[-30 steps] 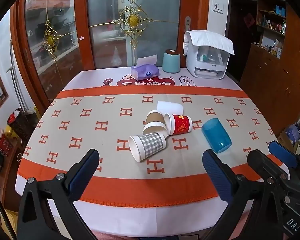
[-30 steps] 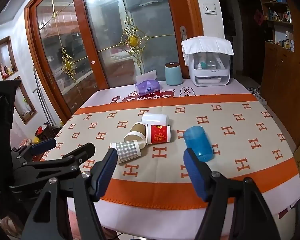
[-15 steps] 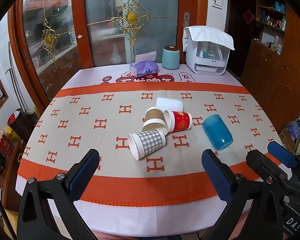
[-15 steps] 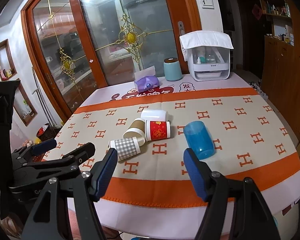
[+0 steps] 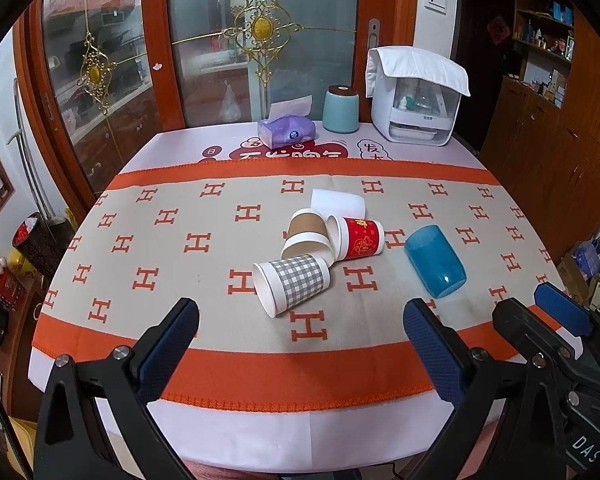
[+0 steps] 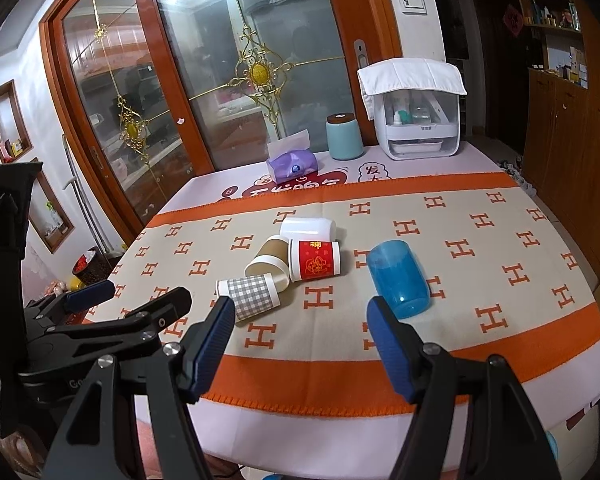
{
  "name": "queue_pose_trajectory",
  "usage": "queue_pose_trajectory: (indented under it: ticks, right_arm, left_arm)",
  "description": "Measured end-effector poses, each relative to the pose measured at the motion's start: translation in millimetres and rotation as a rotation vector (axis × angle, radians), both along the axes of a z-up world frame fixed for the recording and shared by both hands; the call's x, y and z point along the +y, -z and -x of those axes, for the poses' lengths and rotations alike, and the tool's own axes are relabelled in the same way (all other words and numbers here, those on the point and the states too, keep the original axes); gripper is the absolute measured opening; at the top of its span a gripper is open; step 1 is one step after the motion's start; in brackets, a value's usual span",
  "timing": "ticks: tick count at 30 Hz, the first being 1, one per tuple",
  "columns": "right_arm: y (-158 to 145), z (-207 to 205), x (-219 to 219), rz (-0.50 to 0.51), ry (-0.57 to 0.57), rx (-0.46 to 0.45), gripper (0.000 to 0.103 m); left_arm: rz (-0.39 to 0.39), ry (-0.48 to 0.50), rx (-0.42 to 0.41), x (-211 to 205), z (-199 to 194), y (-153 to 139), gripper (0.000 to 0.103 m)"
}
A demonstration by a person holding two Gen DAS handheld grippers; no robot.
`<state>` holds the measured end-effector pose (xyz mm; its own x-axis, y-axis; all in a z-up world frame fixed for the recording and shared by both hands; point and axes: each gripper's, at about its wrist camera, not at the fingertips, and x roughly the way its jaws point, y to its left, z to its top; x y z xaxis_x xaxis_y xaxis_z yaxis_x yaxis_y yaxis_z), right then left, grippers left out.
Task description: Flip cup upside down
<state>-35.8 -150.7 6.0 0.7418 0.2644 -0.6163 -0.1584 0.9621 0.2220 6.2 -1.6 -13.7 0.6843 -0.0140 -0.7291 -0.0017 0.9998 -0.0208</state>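
Note:
Several cups lie on their sides in the middle of the table. A grey checked paper cup [image 5: 292,283] [image 6: 249,294] lies nearest, a brown paper cup [image 5: 306,234] [image 6: 269,260] and a red paper cup [image 5: 356,238] [image 6: 314,260] behind it, a white cup [image 5: 338,202] [image 6: 308,229] farthest. A blue plastic cup [image 5: 436,261] [image 6: 398,278] lies to the right. My left gripper [image 5: 300,344] is open and empty above the near table edge. My right gripper [image 6: 302,340] is open and empty, short of the blue cup.
The table wears an orange and beige cloth [image 5: 180,240]. At the back stand a purple tissue box [image 5: 286,132], a teal canister [image 5: 340,109] and a white appliance [image 5: 414,98]. Glass doors are behind; a wooden cabinet [image 5: 560,120] is on the right.
Both grippers have drawn slightly closer to the table and the views have shifted a little. The cups have not moved. Both grippers stay open.

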Motion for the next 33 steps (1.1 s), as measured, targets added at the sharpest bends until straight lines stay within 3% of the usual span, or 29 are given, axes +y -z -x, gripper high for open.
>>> queue_pose_trajectory:
  ticks: [33]
  right_arm:
    - [1.9,-0.9,0.4,-0.002,0.0,0.003,0.069]
  left_arm:
    - [-0.002,-0.005,0.024,2.8,-4.6,6.5,0.101]
